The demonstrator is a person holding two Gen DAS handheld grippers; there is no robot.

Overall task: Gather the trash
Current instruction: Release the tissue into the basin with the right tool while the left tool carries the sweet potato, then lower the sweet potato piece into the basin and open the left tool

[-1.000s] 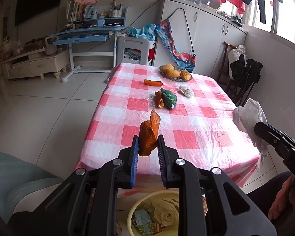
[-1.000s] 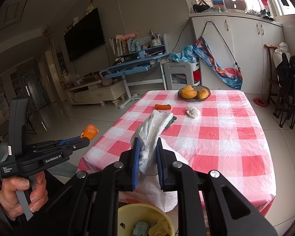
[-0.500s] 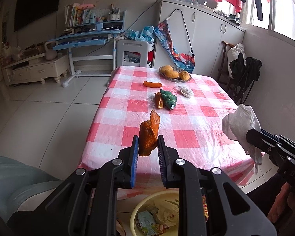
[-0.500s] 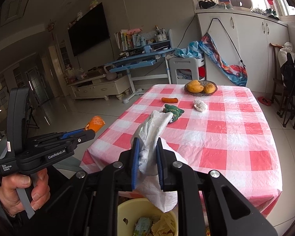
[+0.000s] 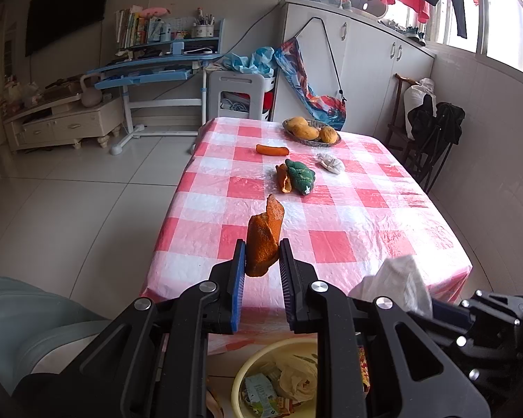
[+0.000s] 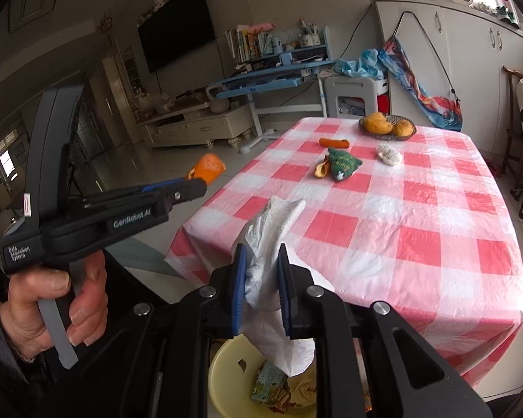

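While you hold both grippers above the near edge of the table (image 5: 331, 240), the yellow bin (image 5: 258, 358) sits below them on the floor, already holding a crumpled wrapper, a small carton and other scraps. Your left gripper (image 5: 261, 261) is clamped on a piece of orange peel (image 5: 264, 240), which stands up between the blue pads, its curled tip rising above the fingertips. In the right wrist view you can see that same gripper from the side, your left hand (image 6: 52, 310) wrapped round its grip and trigger (the peel shows as a bright orange curl at its tip). Your right gripper (image 6: 260, 271) is closed on a white tissue (image 6: 268, 240): the pads pinch its middle, one end sticks up above the fingers and the other hangs down over the bin's rim. From the left wrist view the tissue shows low on the right, just in front of the table's near corner.

Farther out on the red-and-white checked cloth, a second bit of peel (image 5: 284, 181) lies touching a green knitted toy (image 5: 301, 176). Just right of them lies a small white crumpled lump (image 5: 331, 163); whether it is paper or cloth you cannot tell. Beyond those rests an orange sausage-shaped thing (image 5: 272, 149), and at the far end a basket (image 5: 322, 142) holds yellow fruit.
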